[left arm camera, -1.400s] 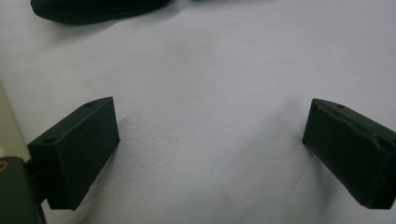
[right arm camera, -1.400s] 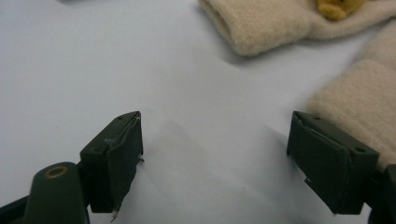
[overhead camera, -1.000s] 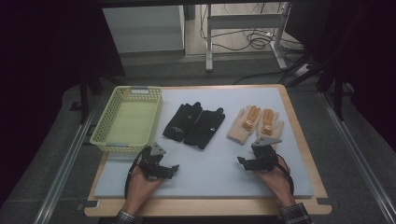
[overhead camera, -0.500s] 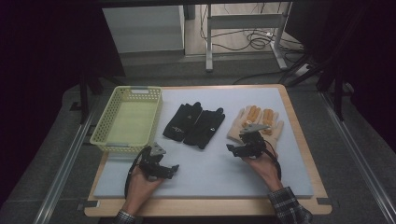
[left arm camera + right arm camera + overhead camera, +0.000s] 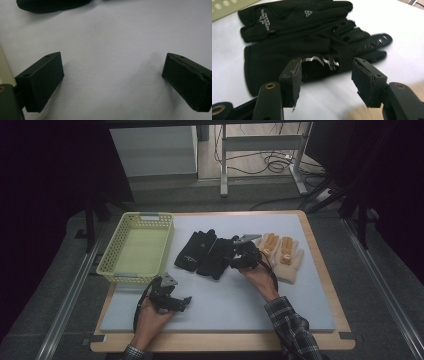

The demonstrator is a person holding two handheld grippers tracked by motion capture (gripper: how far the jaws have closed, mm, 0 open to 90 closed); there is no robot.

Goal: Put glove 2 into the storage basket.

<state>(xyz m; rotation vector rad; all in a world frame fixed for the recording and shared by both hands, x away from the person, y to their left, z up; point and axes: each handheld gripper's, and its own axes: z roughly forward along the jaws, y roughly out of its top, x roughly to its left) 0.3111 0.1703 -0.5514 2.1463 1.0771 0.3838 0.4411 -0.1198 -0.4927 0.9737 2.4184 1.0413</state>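
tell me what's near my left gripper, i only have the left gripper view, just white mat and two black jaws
Observer: In the high view the left gripper sits at the near left of the white mat, just in front of the yellow basket.
Operator: what's the dark thing at the top of my picture
Observer: The edge of the black gloves, a pair lying side by side at the middle of the mat.
Operator: where's the other gripper
Observer: The right gripper is at the black gloves; its jaws have just been closing, the nearer glove's edge between them, not yet pinched.
Operator: anything else on the table
Observer: Tan gloves lie right of the black pair.
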